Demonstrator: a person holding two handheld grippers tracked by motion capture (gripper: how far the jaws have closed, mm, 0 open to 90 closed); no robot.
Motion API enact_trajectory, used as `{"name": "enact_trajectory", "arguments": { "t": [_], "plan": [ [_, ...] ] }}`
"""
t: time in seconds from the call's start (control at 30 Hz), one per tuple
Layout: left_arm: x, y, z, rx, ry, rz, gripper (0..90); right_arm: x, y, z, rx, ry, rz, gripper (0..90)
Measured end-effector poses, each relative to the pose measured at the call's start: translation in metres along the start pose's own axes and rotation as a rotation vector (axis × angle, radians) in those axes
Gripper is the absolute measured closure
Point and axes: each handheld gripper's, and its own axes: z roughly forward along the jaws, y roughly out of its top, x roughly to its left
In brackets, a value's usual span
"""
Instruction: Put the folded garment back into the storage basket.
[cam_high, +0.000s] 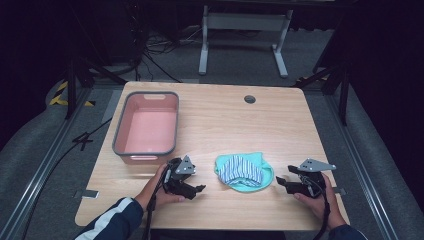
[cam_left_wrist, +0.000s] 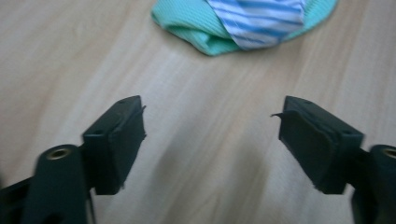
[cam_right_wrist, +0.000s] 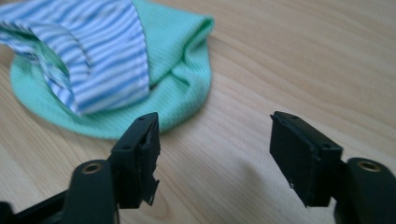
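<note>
Both grippers, left gripper (cam_high: 200, 189) and right gripper (cam_high: 280, 183), gape wide and empty beside the crumpled mint-green and blue-striped cloth (cam_high: 244, 171); they'd best pinch opposite edges low.

Table (cam_high: 210, 115) evenly lit from overhead; room around it nearly black. Soft shadows under my hands. Both gripper views are soft, slightly motion-blurred; cloth (cam_left_wrist: 243, 23) out of focus at the frame top. No glare.

tub: pink rectangular plastic tub with grey rim (cam_high: 172, 120), far left on table
table: light wooden table (cam_high: 280, 125)
grommet: round dark cable hole (cam_high: 250, 99), far edge
</note>
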Motion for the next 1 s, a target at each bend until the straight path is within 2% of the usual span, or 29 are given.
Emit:
{"name": "enact_trajectory", "arguments": {
  "t": [0.03,0.1,0.17,0.27,0.33,0.37,0.43,0.5,0.53,0.57,0.6,0.7,0.73,0.8,0.9,0.93,1.0],
  "plan": [
    [-0.001,0.003,-0.001,-0.013,0.007,0.002,28.4,0.002,0.003,-0.001,-0.010,0.001,-0.002,36.9],
    [-0.002,0.012,-0.004,-0.051,0.002,0.002,28.8,0.006,0.009,-0.001,-0.026,0.006,-0.014,39.0],
    [-0.003,0.018,-0.002,-0.057,-0.002,0.007,28.9,0.010,0.017,-0.002,-0.042,0.025,0.002,40.6],
    [-0.005,0.024,0.003,-0.061,0.001,0.009,29.4,0.014,0.025,0.000,-0.052,0.027,-0.014,42.5],
    [-0.005,0.031,0.010,-0.070,-0.009,0.004,29.4,0.019,0.031,0.005,-0.040,0.018,-0.039,44.8],
    [-0.005,0.036,0.016,-0.066,-0.014,0.013,29.4,0.023,0.035,0.011,-0.022,0.027,-0.051,50.4],
    [-0.005,0.042,0.023,-0.062,-0.009,0.018,29.4,0.026,0.037,0.016,-0.008,0.048,-0.061,54.1],
    [-0.004,0.044,0.024,-0.066,-0.009,0.014,29.4,0.027,0.040,0.020,0.003,0.031,-0.079,56.0],
    [-0.001,0.049,0.030,-0.081,-0.025,-0.014,29.4,0.027,0.042,0.023,-0.003,0.040,-0.064,55.6],
    [0.000,0.049,0.032,-0.086,-0.024,-0.024,29.4,0.027,0.044,0.026,0.000,0.039,-0.060,54.9],
    [0.002,0.050,0.035,-0.079,-0.014,-0.022,29.5,0.028,0.045,0.028,0.001,0.035,-0.063,53.6],
    [0.003,0.049,0.044,-0.055,-0.027,-0.024,28.0,0.031,0.049,0.040,0.040,0.012,-0.088,45.3],
    [0.004,0.048,0.052,-0.024,-0.031,-0.027,27.4,0.031,0.048,0.044,0.053,0.019,-0.080,42.1],
    [0.004,0.047,0.057,-0.012,-0.030,-0.028,27.0,0.032,0.048,0.047,0.065,0.026,-0.076,38.9],
    [0.007,0.045,0.063,0.005,-0.035,-0.058,22.8,0.034,0.042,0.055,0.106,0.002,-0.071,33.2],
    [0.007,0.042,0.067,0.023,-0.034,-0.072,21.2,0.033,0.040,0.057,0.115,0.003,-0.067,33.8],
    [0.007,0.041,0.068,0.018,-0.036,-0.088,20.0,0.034,0.039,0.058,0.108,0.011,-0.049,34.5]
  ]
}}
